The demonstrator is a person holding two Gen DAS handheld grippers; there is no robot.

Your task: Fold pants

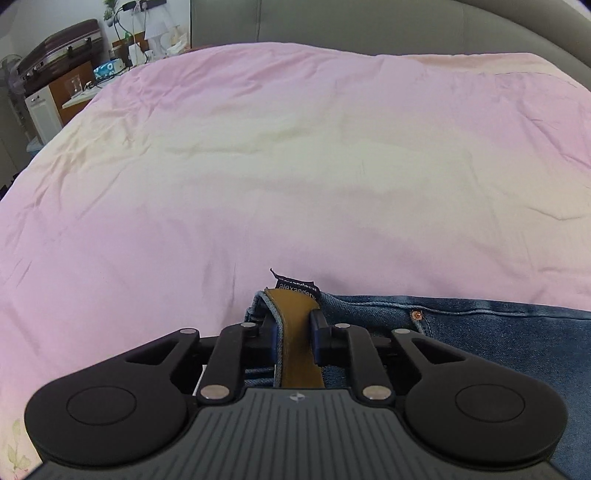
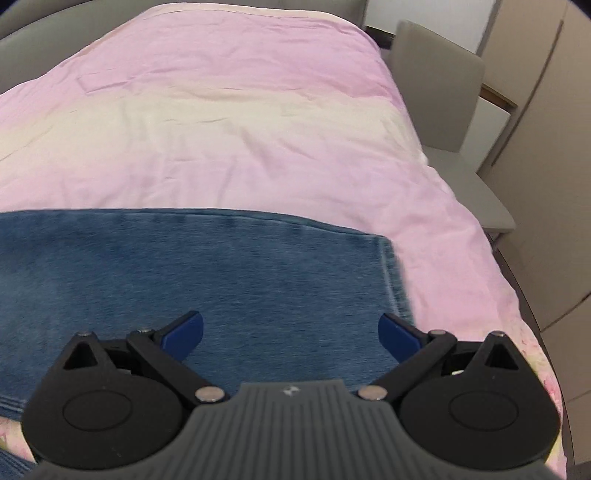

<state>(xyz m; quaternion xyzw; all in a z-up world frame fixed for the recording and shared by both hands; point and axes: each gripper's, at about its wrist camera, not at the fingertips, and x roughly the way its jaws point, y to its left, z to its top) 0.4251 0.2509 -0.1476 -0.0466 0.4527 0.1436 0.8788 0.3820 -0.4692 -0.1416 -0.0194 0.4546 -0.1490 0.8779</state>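
Blue jeans (image 1: 498, 332) lie on a pink bedspread (image 1: 258, 166). My left gripper (image 1: 293, 325) is shut on the jeans' waistband, with the tan leather patch (image 1: 295, 325) between its fingers and a dark brand label just beyond. In the right wrist view the leg end of the jeans (image 2: 221, 273) lies flat, its hem at the right. My right gripper (image 2: 291, 332) is open and empty, hovering over the leg end near the hem.
The bedspread (image 2: 240, 129) covers the bed to a grey headboard (image 1: 332, 22). A suitcase (image 1: 55, 55) on a cabinet stands far left. A grey chair (image 2: 436, 92) and beige wardrobe doors (image 2: 546, 147) stand to the bed's right.
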